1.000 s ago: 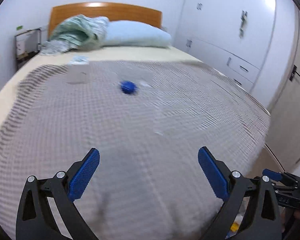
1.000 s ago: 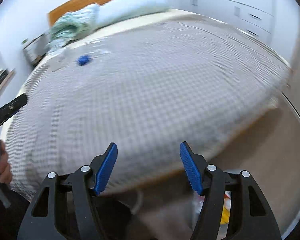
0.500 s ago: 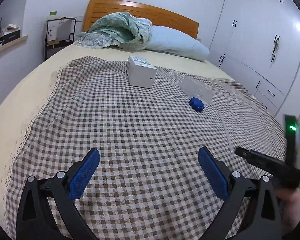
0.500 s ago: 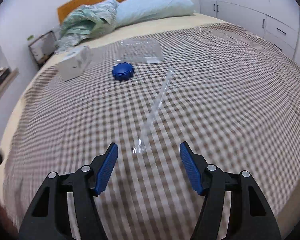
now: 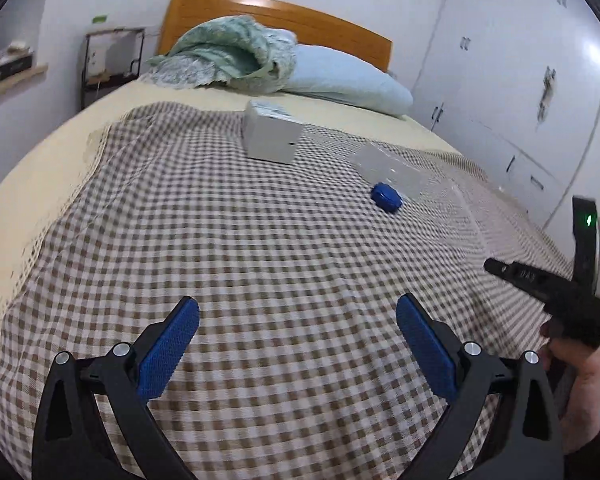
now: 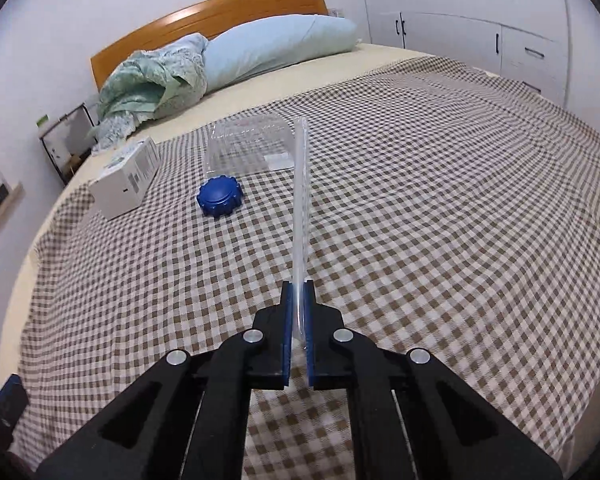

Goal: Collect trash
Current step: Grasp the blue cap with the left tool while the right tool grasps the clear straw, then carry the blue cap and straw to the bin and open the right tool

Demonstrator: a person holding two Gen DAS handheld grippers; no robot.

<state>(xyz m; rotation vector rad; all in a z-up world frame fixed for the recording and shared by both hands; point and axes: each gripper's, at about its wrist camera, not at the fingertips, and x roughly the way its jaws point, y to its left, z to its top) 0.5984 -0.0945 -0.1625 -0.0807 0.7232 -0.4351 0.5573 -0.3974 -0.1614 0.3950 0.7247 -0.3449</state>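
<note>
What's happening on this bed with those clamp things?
A person is picking trash off the checked bedspread with a hand-held claw in each hand. The right claw is closing on the near end of a long clear plastic wrapper, which lies between its pads. The left claw hangs open over the blanket, holding nothing. A blue cap, a clear plastic tray and a small white box remain on the bed.

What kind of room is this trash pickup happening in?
A bedroom, almost certainly. There is a bed with a wooden headboard, a pale blue pillow beside bunched green bedding, a checked bedspread holding the litter, and white built-in wardrobes along one wall.
</note>
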